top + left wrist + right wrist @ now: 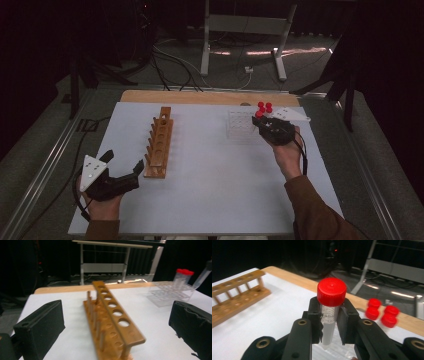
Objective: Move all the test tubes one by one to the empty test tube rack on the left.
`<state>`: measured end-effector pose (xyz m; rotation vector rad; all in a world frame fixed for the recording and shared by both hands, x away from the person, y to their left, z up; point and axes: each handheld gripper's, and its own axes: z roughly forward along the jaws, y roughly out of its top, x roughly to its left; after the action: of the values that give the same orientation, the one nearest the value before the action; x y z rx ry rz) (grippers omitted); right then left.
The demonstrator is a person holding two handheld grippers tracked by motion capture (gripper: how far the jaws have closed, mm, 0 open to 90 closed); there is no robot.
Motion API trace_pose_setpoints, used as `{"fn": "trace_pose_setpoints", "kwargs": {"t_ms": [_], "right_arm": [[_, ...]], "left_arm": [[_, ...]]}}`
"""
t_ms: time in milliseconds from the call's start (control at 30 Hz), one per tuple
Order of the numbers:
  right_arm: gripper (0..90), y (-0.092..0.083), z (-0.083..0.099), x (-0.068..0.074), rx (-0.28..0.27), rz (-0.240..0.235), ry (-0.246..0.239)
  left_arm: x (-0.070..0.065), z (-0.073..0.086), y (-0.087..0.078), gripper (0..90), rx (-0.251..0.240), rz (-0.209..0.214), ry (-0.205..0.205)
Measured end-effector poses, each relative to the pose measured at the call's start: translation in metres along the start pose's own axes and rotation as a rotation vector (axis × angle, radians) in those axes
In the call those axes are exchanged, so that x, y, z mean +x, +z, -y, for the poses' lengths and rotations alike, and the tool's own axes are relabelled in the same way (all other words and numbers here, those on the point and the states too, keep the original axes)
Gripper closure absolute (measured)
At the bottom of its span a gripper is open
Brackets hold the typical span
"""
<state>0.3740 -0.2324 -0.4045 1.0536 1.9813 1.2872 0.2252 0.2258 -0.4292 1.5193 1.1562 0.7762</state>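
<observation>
Red-capped tube (329, 315) stands upright, cap on top.

The tube (329, 322) you held was clear with fine dark print and a bright red cap (331, 291). The other tubes' caps (382, 312) beside it were the same red. Your right hand-held gripper (329, 325) was black with brass-coloured rivets; your left hand-held gripper (122, 167) was black under a grey plate dotted white. The wooden rack (159, 142) was honey-brown, the plastic rack (242, 125) colourless, and the worktop (210, 190) plain white with a tan wooden far edge.
</observation>
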Motion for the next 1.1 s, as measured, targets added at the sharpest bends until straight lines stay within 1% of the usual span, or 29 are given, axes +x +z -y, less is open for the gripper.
{"fn": "trace_pose_setpoints", "kwargs": {"t_ms": [33,67,100,133,167,233,267,300,367,400,433,500,533,600,633,667,700,733,800,833,867,900,967,1000,1033,1067,1100], "right_arm": [[74.6,0.0,0.0,0.002,0.002,-0.009,-0.004],[74.6,-0.001,0.0,0.004,0.004,-0.019,-0.008],[74.6,-0.001,0.0,0.007,0.008,-0.028,-0.012],[74.6,-0.001,0.0,0.009,0.01,-0.034,-0.018],[74.6,-0.001,0.0,0.011,0.01,-0.044,-0.019],[74.6,-0.003,0.0,0.015,0.013,-0.061,-0.025],[74.6,-0.003,-0.001,0.017,0.014,-0.07,-0.029],[74.6,-0.004,-0.001,0.019,0.017,-0.079,-0.029],[74.6,-0.005,-0.002,0.023,0.017,-0.095,-0.034],[74.6,-0.005,-0.002,0.023,0.017,-0.095,-0.034],[74.6,-0.007,-0.003,0.026,0.019,-0.112,-0.035],[74.6,-0.008,-0.005,0.03,0.018,-0.131,-0.037],[74.6,-0.009,-0.005,0.032,0.019,-0.138,-0.043],[74.6,-0.01,-0.006,0.037,0.021,-0.155,-0.051],[74.6,-0.01,-0.006,0.039,0.021,-0.168,-0.048],[74.6,-0.01,-0.006,0.04,0.022,-0.181,-0.04],[74.6,-0.01,-0.007,0.042,0.023,-0.188,-0.037],[74.6,-0.01,-0.007,0.044,0.023,-0.195,-0.04],[74.6,-0.01,-0.007,0.047,0.024,-0.202,-0.043],[74.5,-0.009,-0.007,0.052,0.028,-0.217,-0.051],[74.6,-0.009,-0.007,0.054,0.03,-0.227,-0.052],[74.5,-0.008,-0.007,0.057,0.031,-0.237,-0.057],[74.5,-0.008,-0.007,0.062,0.035,-0.255,-0.059],[74.5,-0.008,-0.007,0.062,0.035,-0.255,-0.059],[74.5,-0.008,-0.008,0.064,0.035,-0.269,-0.051],[74.5,-0.007,-0.009,0.07,0.035,-0.284,-0.05],[74.5,-0.007,-0.009,0.072,0.035,-0.289,-0.054]], "left_arm": [[-0.003,-0.003,0.002,0.8,0.0,0.011,0.008],[-0.008,-0.008,0.007,0.8,-0.004,0.028,0.017],[-0.008,-0.008,0.007,0.9,-0.004,0.028,0.017],[-0.014,-0.013,0.013,1.0,-0.006,0.044,0.029],[-0.014,-0.013,0.013,1.0,-0.006,0.044,0.029],[-0.02,-0.016,0.018,1.0,-0.007,0.064,0.039],[-0.026,-0.02,0.024,1.0,-0.006,0.082,0.05],[-0.026,-0.02,0.024,1.0,-0.006,0.082,0.05],[-0.033,-0.023,0.03,1.0,-0.002,0.102,0.066],[-0.037,-0.024,0.033,1.0,0.001,0.111,0.075],[-0.043,-0.027,0.039,1.1,0.009,0.134,0.092],[-0.05,-0.03,0.044,1.3,0.006,0.154,0.098],[-0.05,-0.03,0.044,1.3,0.006,0.154,0.098],[-0.056,-0.032,0.048,2.3,0.006,0.17,0.103],[-0.062,-0.035,0.053,2.8,0.011,0.186,0.114],[-0.062,-0.035,0.053,3.3,0.011,0.186,0.114],[-0.067,-0.036,0.058,3.8,0.019,0.201,0.123],[-0.067,-0.036,0.058,4.0,0.019,0.201,0.123],[-0.073,-0.037,0.063,4.1,0.026,0.216,0.128],[-0.075,-0.037,0.065,4.4,0.027,0.225,0.133],[-0.081,-0.038,0.068,4.6,0.033,0.242,0.14],[-0.081,-0.038,0.068,4.9,0.033,0.242,0.14],[-0.087,-0.038,0.073,5.3,0.043,0.265,0.153],[-0.087,-0.038,0.073,5.5,0.043,0.265,0.153],[-0.089,-0.038,0.074,5.5,0.048,0.269,0.157],[-0.091,-0.037,0.075,6.4,0.052,0.273,0.163],[-0.095,-0.035,0.078,6.8,0.059,0.279,0.167]]}}
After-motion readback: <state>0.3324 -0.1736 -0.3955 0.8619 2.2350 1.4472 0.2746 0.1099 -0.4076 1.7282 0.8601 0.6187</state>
